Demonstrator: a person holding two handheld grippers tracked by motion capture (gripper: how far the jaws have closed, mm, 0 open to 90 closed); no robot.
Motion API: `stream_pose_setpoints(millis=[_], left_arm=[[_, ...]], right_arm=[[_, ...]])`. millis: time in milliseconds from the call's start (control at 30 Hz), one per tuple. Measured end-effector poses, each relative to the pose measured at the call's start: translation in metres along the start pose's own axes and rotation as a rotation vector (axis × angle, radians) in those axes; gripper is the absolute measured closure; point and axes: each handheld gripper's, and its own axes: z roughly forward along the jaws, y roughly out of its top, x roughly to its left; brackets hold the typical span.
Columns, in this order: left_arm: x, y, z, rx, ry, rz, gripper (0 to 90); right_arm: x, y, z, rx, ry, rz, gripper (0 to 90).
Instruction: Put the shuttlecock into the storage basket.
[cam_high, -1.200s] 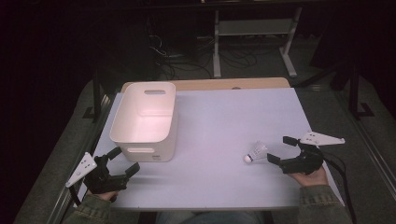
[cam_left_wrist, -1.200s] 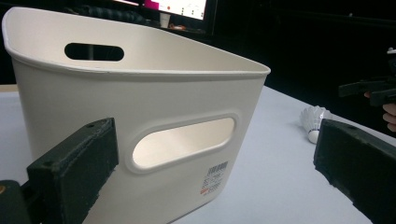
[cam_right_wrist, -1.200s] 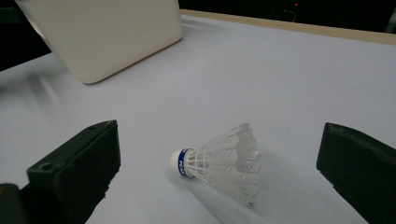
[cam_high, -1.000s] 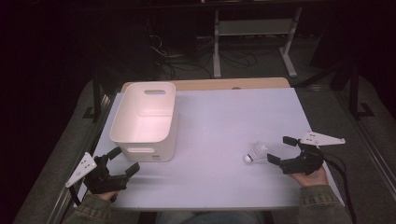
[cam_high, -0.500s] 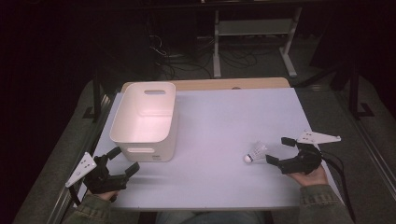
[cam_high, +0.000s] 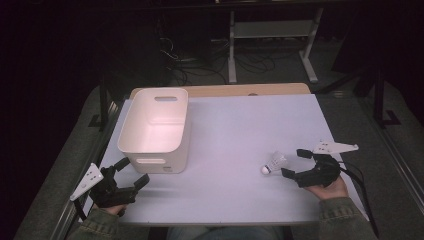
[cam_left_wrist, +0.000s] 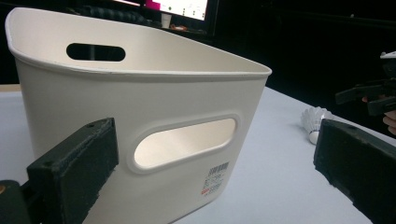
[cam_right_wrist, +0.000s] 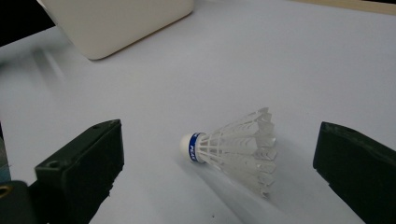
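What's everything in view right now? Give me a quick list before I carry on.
Shuttlecock: one, white feathers with a blue band at the cork, lying on its side on the table's right part, just ahead of the right gripper.
Bin: one, white plastic with handle slots, standing upright on the table's left part, nothing visible inside.
Table: one, pale top with a wooden strip along the far edge.
Metal stand: one, light grey, on the dark floor beyond the table, cables beside it.
Left gripper: black, jaws open, near the front left corner, facing the bin.
Right gripper: black, jaws open, either side of the shuttlecock in the right gripper view, not touching it.
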Motion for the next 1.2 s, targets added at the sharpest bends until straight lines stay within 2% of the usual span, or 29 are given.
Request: stream_pose_setpoints(millis=[300,500,833,1067,1167,1200], left_arm=[[-0.0001,0.0000,-0.0002,0.000,0.002,-0.001,0.0],[-0.0001,0.0001,-0.0003,0.001,0.002,0.001,0.0],[-0.0002,0.0002,-0.0003,-0.003,0.002,0.000,0.0],[-0.0003,0.0001,-0.0002,-0.001,0.003,0.000,0.0],[-0.0001,0.0001,-0.0002,0.000,0.002,0.000,0.0],[-0.0001,0.0002,-0.0003,-0.002,0.002,0.002,0.0]], right_arm=[[-0.0015,-0.0010,0.0012,0.019,0.011,0.001,5.3],[-0.0028,-0.0007,0.0026,0.042,0.037,0.017,9.2],[-0.0027,-0.0009,0.0036,0.058,0.035,0.007,14.4],[-0.0043,-0.0022,0.0072,0.103,0.064,0.023,24.6],[-0.0052,-0.0020,0.0075,0.108,0.061,0.020,26.0],[-0.0064,-0.0017,0.0080,0.117,0.069,0.027,30.0]])
